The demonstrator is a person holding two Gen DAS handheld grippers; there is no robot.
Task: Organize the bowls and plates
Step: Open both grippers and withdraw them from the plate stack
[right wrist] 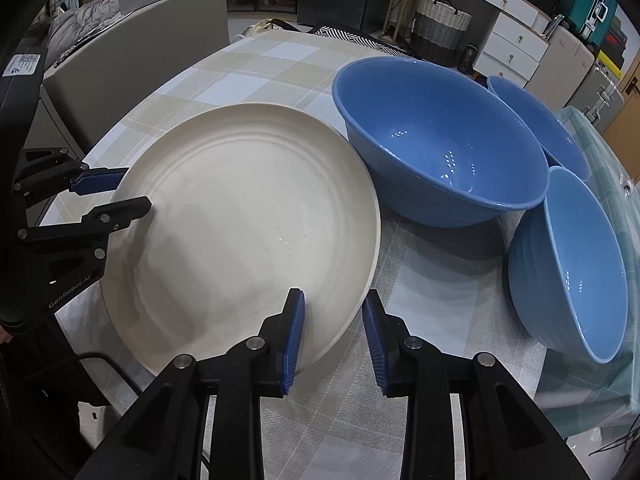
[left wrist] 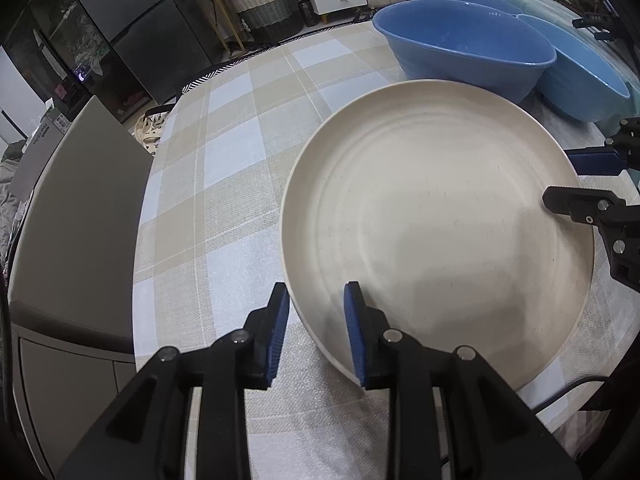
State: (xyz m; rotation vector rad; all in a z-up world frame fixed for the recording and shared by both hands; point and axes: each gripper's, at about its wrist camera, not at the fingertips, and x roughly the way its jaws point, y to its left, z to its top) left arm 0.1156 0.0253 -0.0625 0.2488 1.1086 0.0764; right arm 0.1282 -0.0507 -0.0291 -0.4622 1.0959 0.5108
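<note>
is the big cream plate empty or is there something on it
Empty. The cream plate shows only its bare ringed surface in both wrist views; nothing lies on it, though each gripper's jaws straddle its rim.

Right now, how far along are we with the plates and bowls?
Done: the cream plate lies flat on the checked tablecloth. In hand: nothing is gripped; the left claw and right claw straddle opposite edges of the plate's rim, pads apart from it. Left: three blue bowls sit unstacked beside the plate, crowded together, so nesting them looks undone.
</note>
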